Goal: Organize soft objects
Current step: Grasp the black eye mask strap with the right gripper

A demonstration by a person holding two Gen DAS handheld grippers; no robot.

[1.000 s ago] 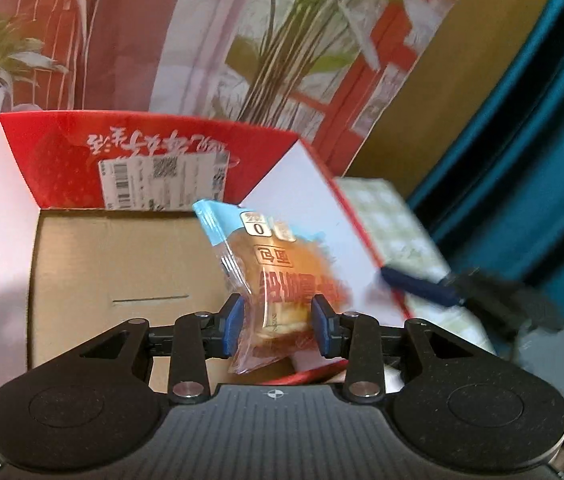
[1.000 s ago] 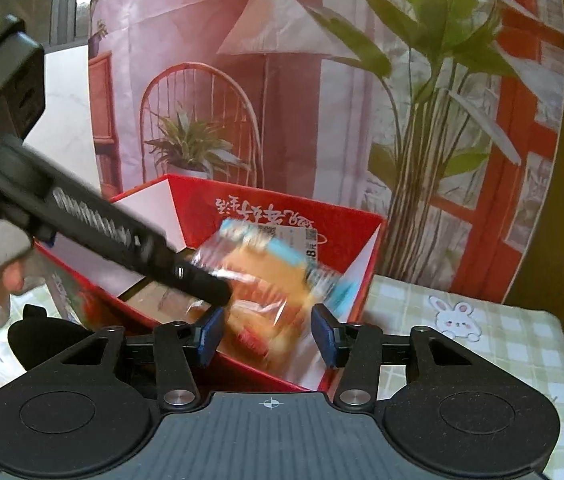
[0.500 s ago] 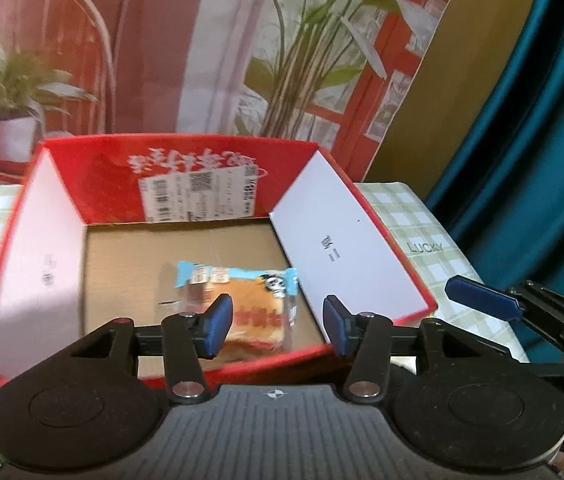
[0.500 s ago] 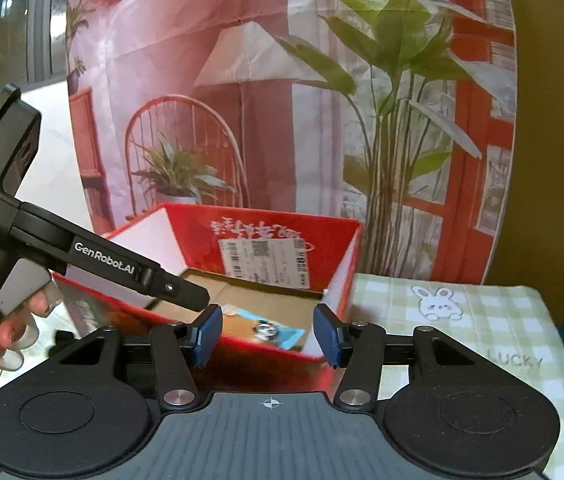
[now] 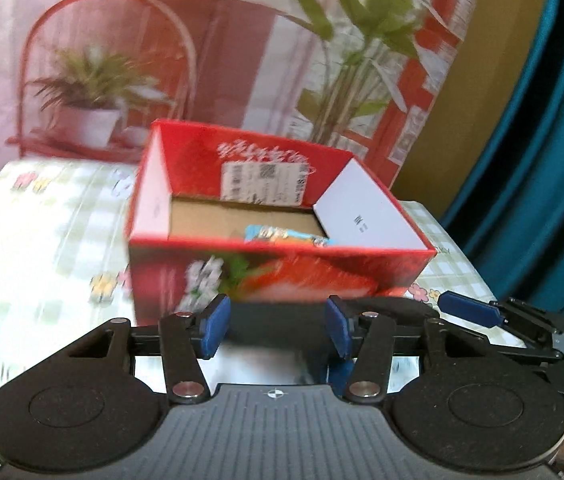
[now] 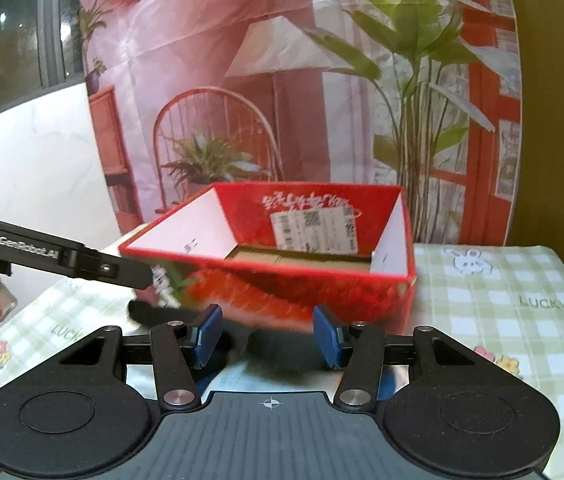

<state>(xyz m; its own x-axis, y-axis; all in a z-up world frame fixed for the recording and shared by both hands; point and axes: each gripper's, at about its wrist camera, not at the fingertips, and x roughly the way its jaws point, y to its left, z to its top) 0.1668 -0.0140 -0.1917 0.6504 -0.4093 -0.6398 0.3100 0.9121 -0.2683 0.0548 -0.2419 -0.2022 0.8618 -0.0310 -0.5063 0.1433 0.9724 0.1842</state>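
Observation:
A red open cardboard box [image 5: 282, 276] with a strawberry print stands on the checked tablecloth; it also shows in the right wrist view [image 6: 282, 284]. A packaged bun in a blue and orange wrapper [image 5: 286, 237] lies inside it on the brown floor, mostly hidden by the front wall. My left gripper [image 5: 275, 330] is open and empty, in front of the box. My right gripper [image 6: 267, 338] is open and empty, also before the box. The left tool's arm [image 6: 53, 258] crosses the right wrist view at the left.
The green checked tablecloth [image 6: 522, 312] spreads to both sides of the box. A printed backdrop [image 6: 282, 80] hangs right behind it. A teal curtain [image 5: 542, 120] hangs at the right. The right gripper's blue fingertip [image 5: 468, 312] shows low right in the left wrist view.
My left gripper let go of the packaged bun, which now lies in the box. Both grippers have pulled back from the box and stand wider open.

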